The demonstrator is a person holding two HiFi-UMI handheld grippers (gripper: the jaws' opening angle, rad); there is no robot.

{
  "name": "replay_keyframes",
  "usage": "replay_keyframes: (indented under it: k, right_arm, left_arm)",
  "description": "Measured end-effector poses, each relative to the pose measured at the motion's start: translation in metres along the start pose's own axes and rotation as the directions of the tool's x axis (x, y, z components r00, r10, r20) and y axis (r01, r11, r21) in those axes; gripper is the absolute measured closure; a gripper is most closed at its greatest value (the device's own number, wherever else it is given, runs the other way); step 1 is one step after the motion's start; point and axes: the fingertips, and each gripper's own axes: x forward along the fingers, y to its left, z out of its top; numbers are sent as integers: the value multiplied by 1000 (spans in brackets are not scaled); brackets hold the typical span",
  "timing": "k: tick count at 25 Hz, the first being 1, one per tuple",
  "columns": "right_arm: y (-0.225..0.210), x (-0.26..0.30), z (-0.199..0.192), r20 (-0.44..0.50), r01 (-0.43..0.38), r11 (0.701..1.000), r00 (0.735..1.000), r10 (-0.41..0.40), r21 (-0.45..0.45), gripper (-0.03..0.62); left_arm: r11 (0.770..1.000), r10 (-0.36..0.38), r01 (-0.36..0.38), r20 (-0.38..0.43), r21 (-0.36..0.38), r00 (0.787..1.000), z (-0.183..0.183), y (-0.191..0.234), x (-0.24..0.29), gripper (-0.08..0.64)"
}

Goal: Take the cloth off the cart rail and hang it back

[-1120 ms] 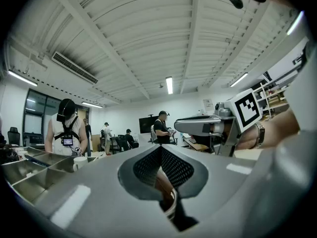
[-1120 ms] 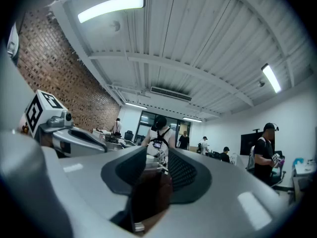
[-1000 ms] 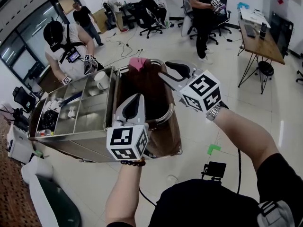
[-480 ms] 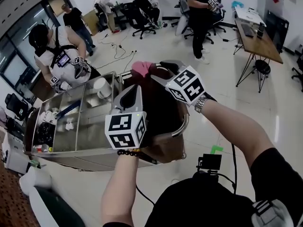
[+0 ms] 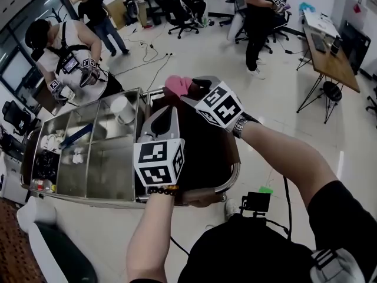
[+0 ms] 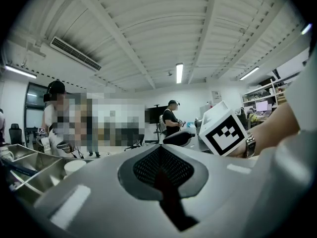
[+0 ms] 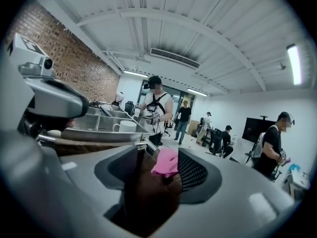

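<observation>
A pink cloth [image 5: 177,85] is bunched on the far rail of the steel cart [image 5: 141,200], above a brown bag [image 5: 203,149]. My right gripper [image 5: 189,93] reaches over the bag to it. Its jaws have just been opening and stand wide, and in the right gripper view the pink cloth [image 7: 166,162] shows between the right gripper [image 7: 157,168] tips, with no pad pressing on it. My left gripper [image 5: 165,115] hovers over the bag's near left side, pointing level. In the left gripper view the left gripper [image 6: 161,161] looks shut and empty.
Steel compartments [image 5: 88,152] with a white mug [image 5: 121,106] fill the cart's left part. A person [image 5: 68,58] with grippers stands at the cart's far left. A curved handle rail [image 5: 231,178] edges the near side. A black box [image 5: 256,202] lies on the floor. A wooden desk [image 5: 333,55] stands at right.
Both grippers have moved forward over the cart. The right gripper has dropped toward the pink cloth and its jaws now stand wider around it.
</observation>
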Motion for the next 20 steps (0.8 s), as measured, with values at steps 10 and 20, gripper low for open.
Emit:
replay_keyframes:
  k: [10, 20]
  right_arm:
    - [-40, 86, -62, -121, -6, 1000, 993, 7, 11, 337]
    - [-39, 122, -96, -243, 0, 999, 970, 10, 39, 395]
  left_arm:
    - [997, 81, -81, -50, -2, 995, -36, 27, 71, 557]
    - [998, 67, -68, -49, -13, 997, -44, 44, 83, 556]
